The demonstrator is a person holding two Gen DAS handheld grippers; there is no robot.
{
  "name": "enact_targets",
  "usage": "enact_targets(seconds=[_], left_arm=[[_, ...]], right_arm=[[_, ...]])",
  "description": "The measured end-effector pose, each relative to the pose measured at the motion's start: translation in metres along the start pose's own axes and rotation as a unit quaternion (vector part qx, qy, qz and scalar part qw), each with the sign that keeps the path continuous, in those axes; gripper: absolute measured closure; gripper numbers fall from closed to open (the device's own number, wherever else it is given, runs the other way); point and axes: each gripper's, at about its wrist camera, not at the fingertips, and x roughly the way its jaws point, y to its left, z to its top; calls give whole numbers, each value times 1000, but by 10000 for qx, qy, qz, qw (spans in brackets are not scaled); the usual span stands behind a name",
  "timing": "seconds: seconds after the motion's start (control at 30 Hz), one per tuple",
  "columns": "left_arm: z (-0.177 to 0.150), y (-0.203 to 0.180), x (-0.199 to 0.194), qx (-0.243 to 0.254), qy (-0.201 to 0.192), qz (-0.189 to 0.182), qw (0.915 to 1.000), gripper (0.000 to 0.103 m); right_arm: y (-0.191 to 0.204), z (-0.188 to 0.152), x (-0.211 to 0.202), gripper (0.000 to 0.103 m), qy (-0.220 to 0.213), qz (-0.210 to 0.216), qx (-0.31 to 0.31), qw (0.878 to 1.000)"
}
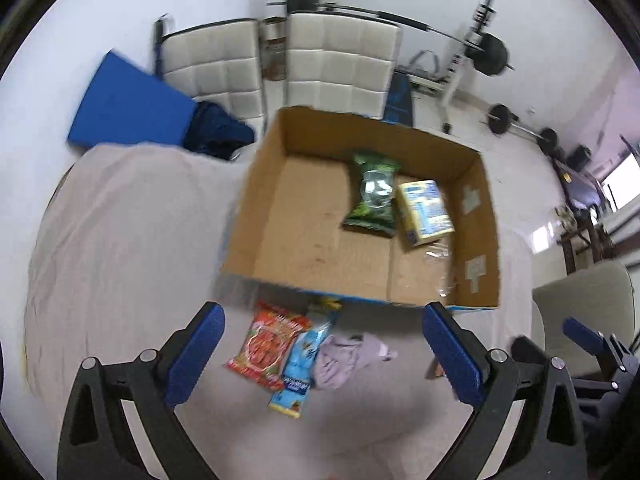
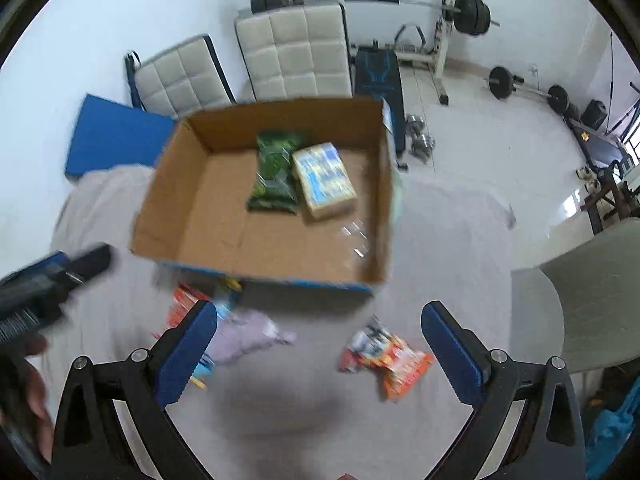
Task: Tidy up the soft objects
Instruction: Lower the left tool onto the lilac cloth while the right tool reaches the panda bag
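Note:
An open cardboard box [image 1: 256, 216] [image 2: 168, 200] stands on a cloth-covered table and holds a green snack bag [image 1: 372, 196] [image 2: 274, 172] and a yellow-blue pack [image 1: 426, 212] [image 2: 324, 180]. In front of it lie a red snack bag [image 1: 268, 346], a light blue packet [image 1: 300, 364], a lilac cloth [image 1: 344, 356] [image 2: 248, 336] and an orange-red packet [image 2: 388, 358]. My left gripper [image 1: 324, 356] is open above the red bag, blue packet and cloth. My right gripper [image 2: 320, 350] is open above the cloth and orange packet. Both hold nothing.
Two white padded chairs [image 1: 340, 60] [image 2: 292, 48] stand behind the table, with a blue mat [image 1: 128, 104] at left. Weight bench and barbells [image 2: 460, 8] are at the back right. A beige chair [image 2: 600, 288] is at the right.

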Motion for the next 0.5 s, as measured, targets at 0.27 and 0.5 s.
enact_targets(seconds=[0.27, 0.5], left_arm=[[-58, 36, 68, -528, 950, 122, 9940, 2], [-91, 35, 124, -373, 1611, 265, 9859, 2]], right_arm=[[-71, -43, 95, 0, 1485, -488, -98, 9877], [-86, -64, 172, 0, 2246, -285, -52, 9740]])
